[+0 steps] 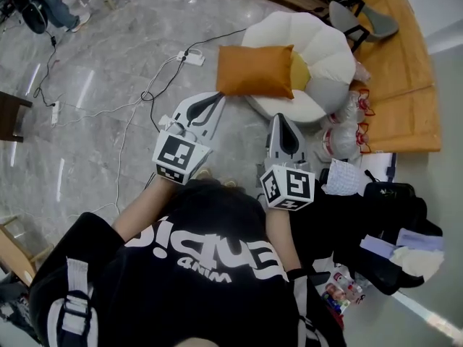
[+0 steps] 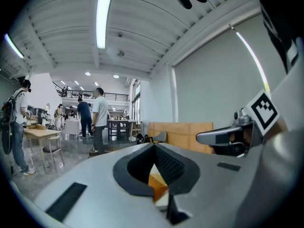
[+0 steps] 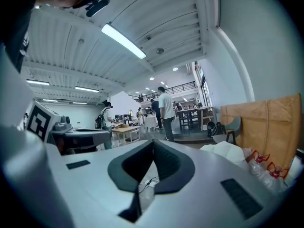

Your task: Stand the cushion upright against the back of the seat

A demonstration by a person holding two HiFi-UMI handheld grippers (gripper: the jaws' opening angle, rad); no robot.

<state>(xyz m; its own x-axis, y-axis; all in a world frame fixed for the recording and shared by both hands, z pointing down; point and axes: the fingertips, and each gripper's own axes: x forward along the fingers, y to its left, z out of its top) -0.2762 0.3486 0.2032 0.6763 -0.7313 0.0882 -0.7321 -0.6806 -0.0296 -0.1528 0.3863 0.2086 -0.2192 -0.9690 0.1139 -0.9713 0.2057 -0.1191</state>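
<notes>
Left gripper (image 1: 216,99): I read its jaws as pressed together with nothing between them; it hangs near the cushion's lower left corner, not touching.
Right gripper (image 1: 282,118): jaws pressed together too, empty, just short of the seat's near rim.
Cushion (image 1: 257,71): orange, lying flat across the seat's left side, its left end jutting past the rim.
Seat (image 1: 318,45): white and petal-shaped; the cushion covers most of its yellow middle.
Hard to see: in the left gripper view only a sliver of orange shows under the jaws; in the right gripper view, just floor (image 3: 145,194) and a cable (image 3: 151,180).
</notes>
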